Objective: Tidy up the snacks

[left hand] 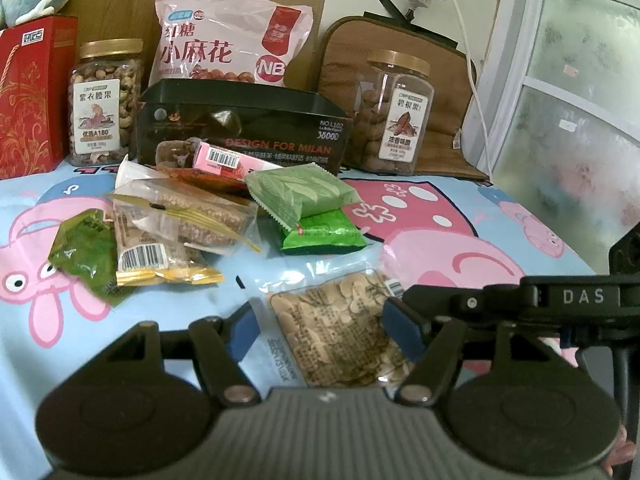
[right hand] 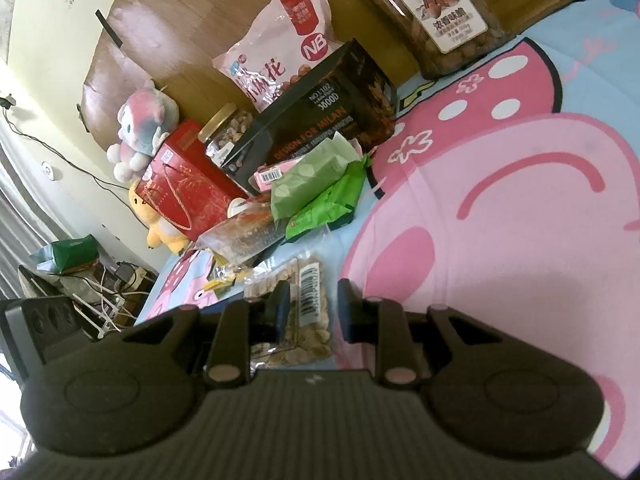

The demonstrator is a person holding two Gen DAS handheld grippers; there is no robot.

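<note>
A: At the bottom centre of the left wrist view, where did the seed packet (left hand: 340,336) lie?

B: Flat on the cartoon bedsheet (left hand: 460,216), between the spread blue pads of the left claw (left hand: 320,332). That claw stood released, its pads beside the packet's sides and not pressing it.

A: And the right claw (right hand: 314,308)?

B: In its own view it had drawn narrow, with the same packet's barcode end (right hand: 310,296) between its fingers. Whether the pads actually pinched the wrapper I could not tell, so I would not call it a grip.

A: Which way did the packet run?

B: Its long axis ran up the left view, away from that claw, leaning slightly to the left. Both claws were right at it; I judged the right one nearer to holding it.

A: What sat around it?

B: Toward the upper left, a loose heap: a clear cracker bag (left hand: 188,216), a gold-edged packet (left hand: 160,256), a dark green pouch (left hand: 86,252). Above centre, a pale green leaf-print pack (left hand: 304,192) lay on a bright green one (left hand: 324,234). Behind them stood a black box (left hand: 244,124), a pink twist-snack bag (left hand: 228,40), a cashew jar (left hand: 105,100), a pecan jar (left hand: 394,112) and a red gift box (left hand: 30,96).

A: Anything in the way?

B: The sheet just around the packet was bare, so lifting it looked unobstructed; carrying it toward the heap would mean clearing the green packs.
</note>
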